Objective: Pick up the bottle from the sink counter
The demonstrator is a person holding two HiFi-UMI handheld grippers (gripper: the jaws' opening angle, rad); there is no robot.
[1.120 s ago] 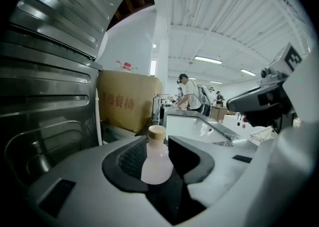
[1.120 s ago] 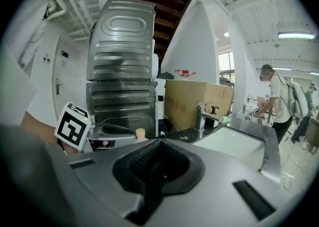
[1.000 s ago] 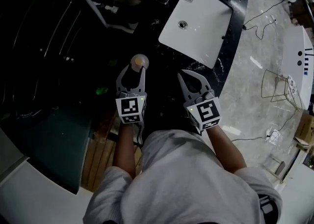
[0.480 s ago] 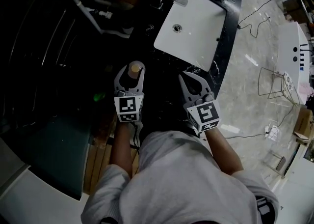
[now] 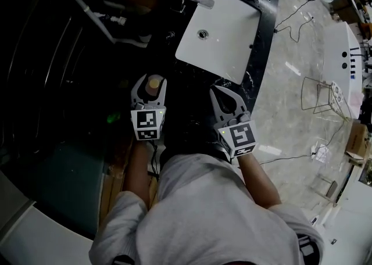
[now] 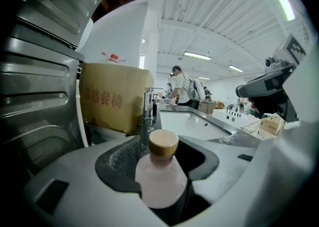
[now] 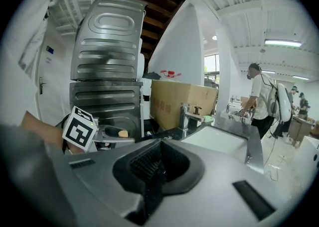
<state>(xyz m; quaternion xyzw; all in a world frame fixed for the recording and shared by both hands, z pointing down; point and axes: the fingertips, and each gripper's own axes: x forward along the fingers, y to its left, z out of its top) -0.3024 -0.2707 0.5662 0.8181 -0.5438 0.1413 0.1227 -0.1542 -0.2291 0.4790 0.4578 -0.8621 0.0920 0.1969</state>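
Both jaws of left gripper [image 5: 151, 81] have just been opening, now spread loose around bottle [image 6: 160, 181] at its 12 o'clock; off-centre closing could topple it.

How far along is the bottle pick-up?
Done: the left hand-held gripper is placed around the bottle, which stands between its jaws. In hand: those jaws have just been opening and stand apart, not clamped. Left: close on the bottle and lift it off the counter. The right hand-held gripper is shut, empty.
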